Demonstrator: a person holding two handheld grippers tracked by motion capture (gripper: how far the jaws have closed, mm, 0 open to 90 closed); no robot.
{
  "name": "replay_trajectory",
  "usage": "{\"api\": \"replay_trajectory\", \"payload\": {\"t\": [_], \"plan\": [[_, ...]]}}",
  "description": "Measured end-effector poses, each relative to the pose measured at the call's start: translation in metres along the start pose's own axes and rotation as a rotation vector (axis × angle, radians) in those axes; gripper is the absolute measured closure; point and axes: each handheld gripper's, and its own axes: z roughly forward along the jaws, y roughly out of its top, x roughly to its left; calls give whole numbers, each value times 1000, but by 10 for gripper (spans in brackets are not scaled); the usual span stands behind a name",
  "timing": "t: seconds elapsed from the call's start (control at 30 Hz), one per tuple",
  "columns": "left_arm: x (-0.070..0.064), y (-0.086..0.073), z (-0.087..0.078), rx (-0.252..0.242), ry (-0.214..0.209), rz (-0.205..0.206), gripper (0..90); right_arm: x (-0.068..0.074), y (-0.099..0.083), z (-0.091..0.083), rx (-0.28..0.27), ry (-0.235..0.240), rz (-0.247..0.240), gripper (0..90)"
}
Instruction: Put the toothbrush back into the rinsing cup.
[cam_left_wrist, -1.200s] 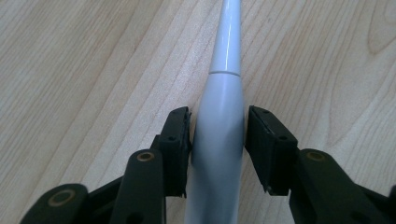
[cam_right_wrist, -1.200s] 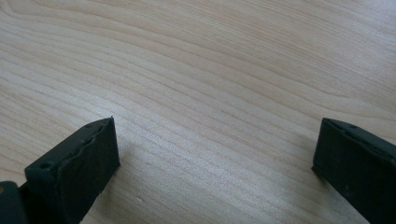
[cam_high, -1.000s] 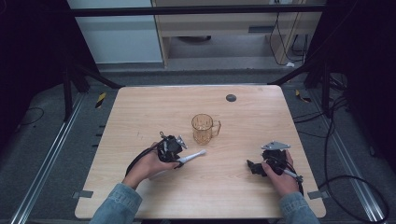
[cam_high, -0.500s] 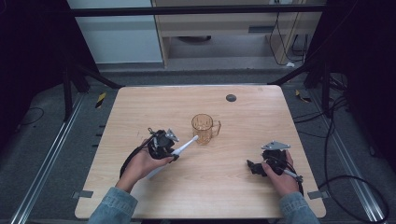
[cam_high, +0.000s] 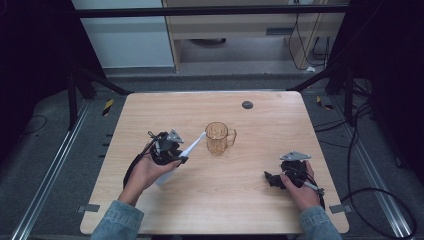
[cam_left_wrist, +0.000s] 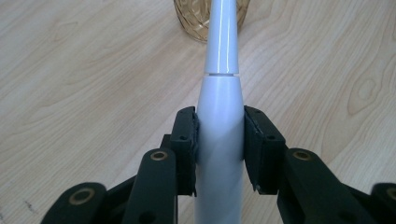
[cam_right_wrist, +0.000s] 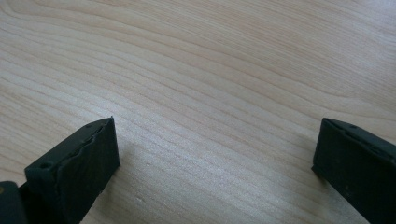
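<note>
An amber glass mug (cam_high: 218, 137) stands upright near the middle of the wooden table (cam_high: 260, 210), handle to the right. My left gripper (cam_high: 176, 156) is shut on a white electric toothbrush (cam_high: 186, 149), lifted off the table and tilted up, its tip close to the mug's left rim. In the left gripper view both black pads clamp the toothbrush (cam_left_wrist: 219, 121) body, and the mug (cam_left_wrist: 196, 18) base sits just beyond the tip. My right gripper (cam_high: 269, 178) rests at the table's right front, open and holding nothing; in the right gripper view (cam_right_wrist: 215, 154) only bare wood lies between its jaws.
A small dark round grommet (cam_high: 247, 104) sits in the table near the far edge. Black cables (cam_high: 370, 190) trail on the floor to the right. Metal rails (cam_high: 45, 180) run along the floor at the left, and a cabinet (cam_high: 235, 30) stands behind the table.
My left gripper has lifted the toothbrush and carried it left and away from me, tilting its tip up toward the mug's rim. The right gripper has stayed put.
</note>
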Motion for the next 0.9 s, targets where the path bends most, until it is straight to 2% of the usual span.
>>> {"api": "replay_trajectory", "payload": {"t": [0.43, 0.67, 0.9], "plan": [[10, 20, -5, -22, 50, -35, 670, 0, 0, 0, 0, 0, 0, 4], [21, 35, -12, -31, 89, -50, 670, 0, 0, 0, 0, -1, 0, 4], [27, 49, -17, -43, 99, -55, 670, 0, 0, 0, 1, -1, -2, 3]]}}
